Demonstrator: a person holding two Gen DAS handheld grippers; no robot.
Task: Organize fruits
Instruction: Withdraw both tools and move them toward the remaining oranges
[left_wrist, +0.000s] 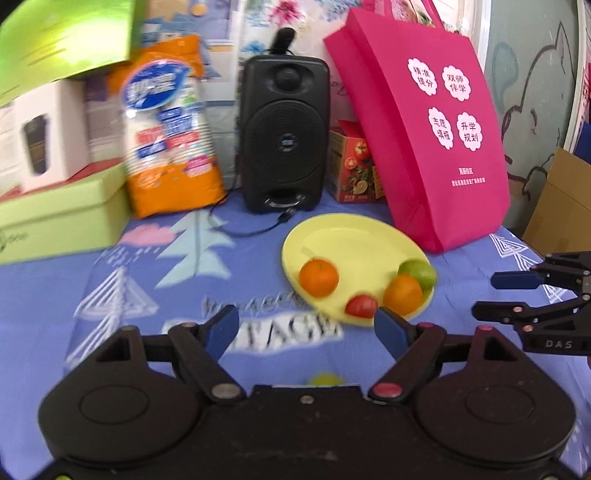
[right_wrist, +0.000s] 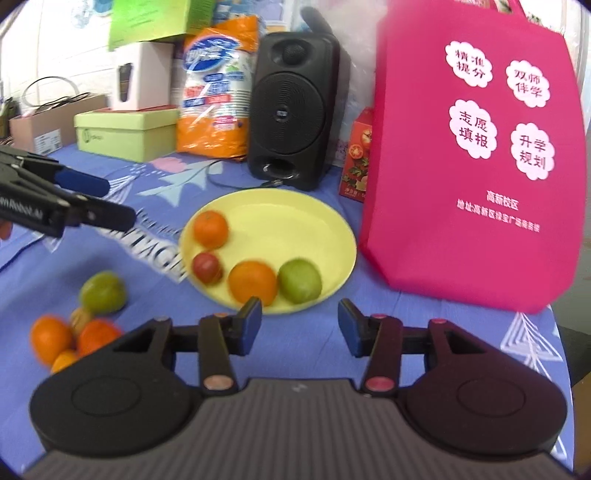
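Observation:
A yellow plate (right_wrist: 288, 214) on the blue cloth holds a small orange (right_wrist: 210, 229), a red tomato (right_wrist: 207, 266), a larger orange (right_wrist: 252, 282) and a green fruit (right_wrist: 299, 280). My right gripper (right_wrist: 300, 312) hangs open just before the plate's near rim, with nothing between its fingers. Left of the plate, a loose green fruit (right_wrist: 102, 291) and several oranges (right_wrist: 50, 338) lie on the cloth. My left gripper (left_wrist: 306, 325) is wide open and empty, short of the plate (left_wrist: 354, 240) and the tomato (left_wrist: 361, 306).
Behind the plate stand a black speaker (left_wrist: 284, 136) with its cable, a pink tote bag (right_wrist: 472, 155) and a red carton (left_wrist: 351, 166). An orange packet (left_wrist: 170, 140) and green boxes (left_wrist: 62, 221) crowd the back left. The cloth's right edge runs past the bag.

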